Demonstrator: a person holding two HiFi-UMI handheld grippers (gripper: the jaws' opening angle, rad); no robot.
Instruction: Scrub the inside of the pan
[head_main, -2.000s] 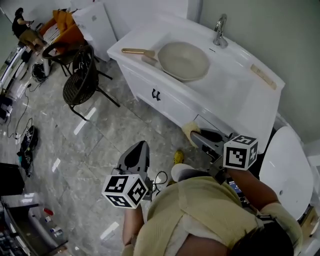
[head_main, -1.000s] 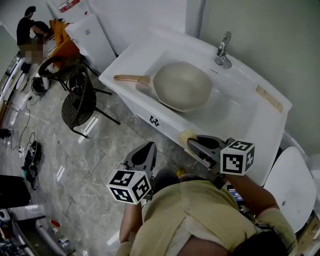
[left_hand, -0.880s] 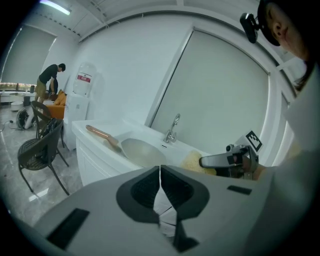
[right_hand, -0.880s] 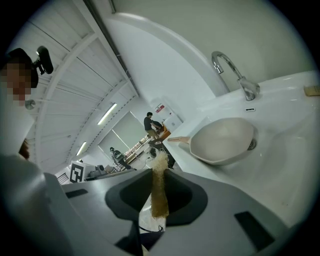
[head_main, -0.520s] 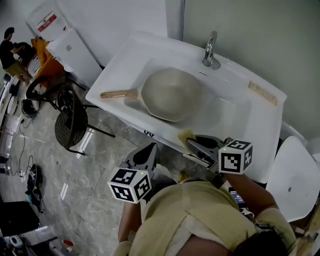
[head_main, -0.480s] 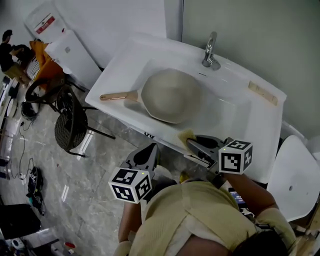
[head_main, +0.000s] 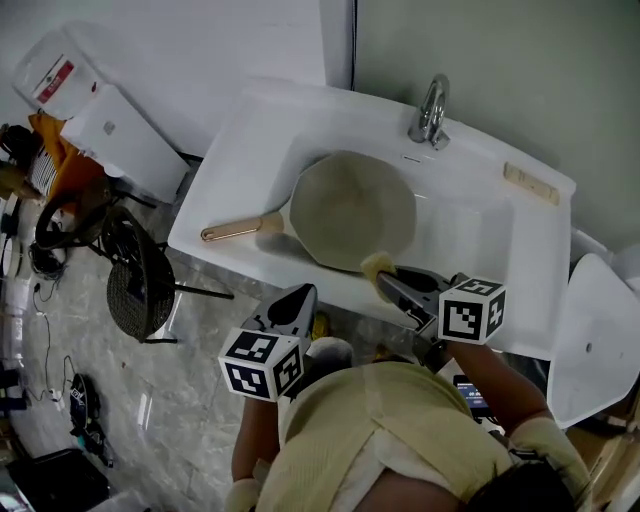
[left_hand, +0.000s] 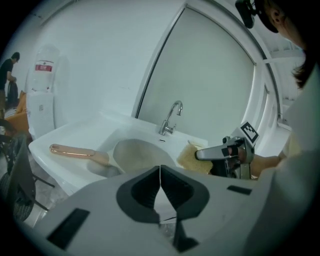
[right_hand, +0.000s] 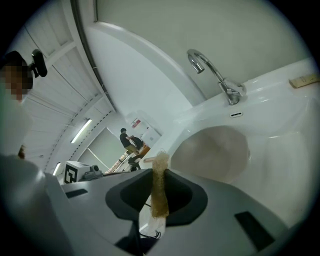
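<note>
1. Closing on the sink (head_main: 480, 240): both grippers now up at the front edge of the white basin, far nearer than two seconds back, with floor and cabinet front then between them and the counter.
2. Right gripper (head_main: 392, 281): clamped on a thin yellow sponge (head_main: 375, 265), pads pressing its flat sides, upper edge standing proud of the jaws in the right gripper view.
3. Sponge tip now at the near rim of the pan (head_main: 352, 208) in the head view; a second ago, short of the pan and over the counter's front edge. Touching the rim or just above it: impossible to tell.
4. Left gripper (head_main: 303, 295): jaws pressed together on nothing, hanging in front of the counter edge, apart from the handle (head_main: 236, 230).
5. Pan itself: resting in the basin below the faucet (head_main: 430, 108), pale inside facing up and bare, copper-coloured handle lying out to the left over the counter.
6. Meaning for the task: approach all but finished, scrubbing not yet begun. Next, most likely, sponge down over the rim and onto the inner surface, with the free left gripper near enough to the handle to steady the pan against sliding on the smooth basin.
</note>
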